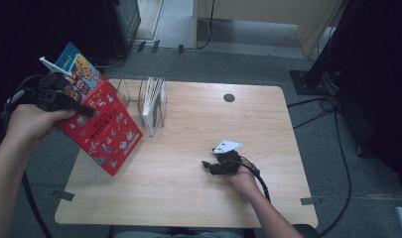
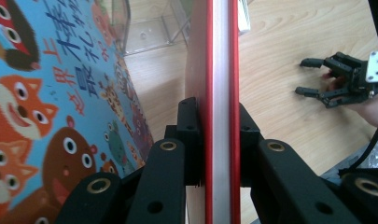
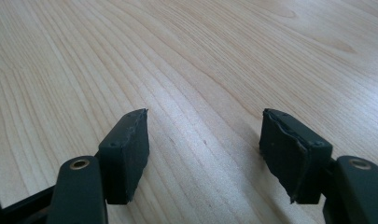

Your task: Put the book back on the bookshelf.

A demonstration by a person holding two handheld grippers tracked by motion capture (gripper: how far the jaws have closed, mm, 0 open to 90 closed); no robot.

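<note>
Children's picture book [image 1: 101,124]: a thin, large-format hardcover with a red cover crowded with small cartoon figures and a line of Chinese characters; the upper part of the cover is blue with cartoon animals. It is held off the table [image 1: 198,188] at the left edge, tilted, its lower corner hanging over the table's front-left area and its top corner raised toward the far left. In the left gripper view the book [image 2: 219,93] is seen edge-on: two red boards with a pale page block between them, clamped on both faces, and the blue cover with foxes and bears spreading to the left.
</note>
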